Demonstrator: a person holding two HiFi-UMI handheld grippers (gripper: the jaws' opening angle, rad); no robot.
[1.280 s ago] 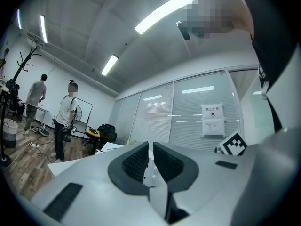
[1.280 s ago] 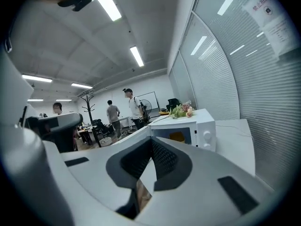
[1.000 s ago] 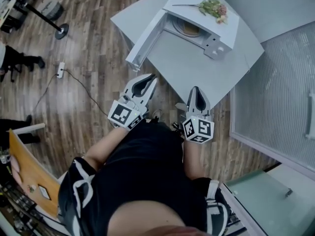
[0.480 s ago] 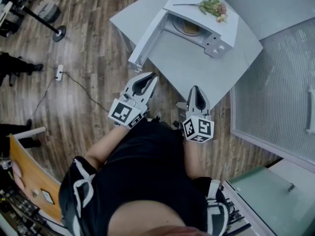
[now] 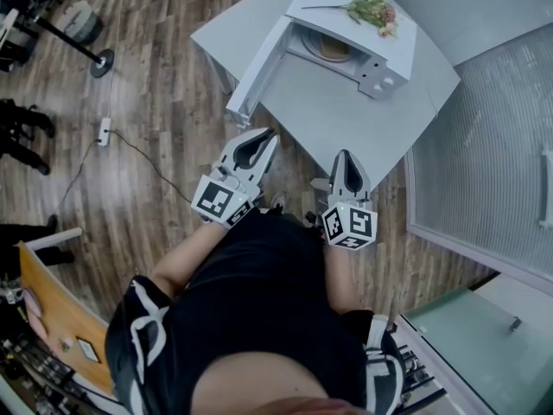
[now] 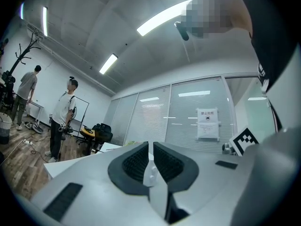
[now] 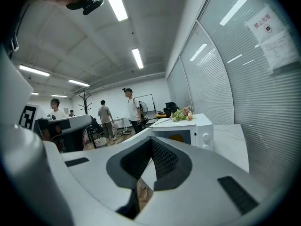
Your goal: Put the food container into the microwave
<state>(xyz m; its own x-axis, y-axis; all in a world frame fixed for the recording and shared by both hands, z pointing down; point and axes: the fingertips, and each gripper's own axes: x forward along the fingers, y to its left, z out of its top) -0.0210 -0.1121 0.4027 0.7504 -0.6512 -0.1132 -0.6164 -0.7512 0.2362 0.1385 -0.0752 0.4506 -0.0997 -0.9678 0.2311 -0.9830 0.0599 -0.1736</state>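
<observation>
Sitting in the open microwave (image 5: 363, 35), a round tan shape (image 5: 333, 48) is, by my reading, the food container. No other container shows on the worktop (image 5: 346, 132) or in my grip. The door (image 5: 253, 78) hangs wide to the left, and flowers (image 5: 373, 11) lie on the roof.

Over the past second next to nothing has changed. My left hand-held gripper (image 5: 267, 133) and right hand-held gripper (image 5: 344, 155) have stayed at my waist, short of the worktop's edge, both with jaws pressed together on nothing. Only a bystander's legs (image 5: 19, 132) at the left edge of the floor (image 5: 155, 102) have shifted. For the task, I judge this means the loading is done or paused, with the door not yet shut.

From the head view I get the layout: door angle, cavity, both tools side by side. Only the right gripper view shows the oven's front, a yellow shape inside it, and people (image 7: 132, 108) standing across the room. The left gripper view misses the microwave altogether, giving ceiling lights (image 6: 160, 18), a glass partition (image 6: 188, 121) and two more people instead.
</observation>
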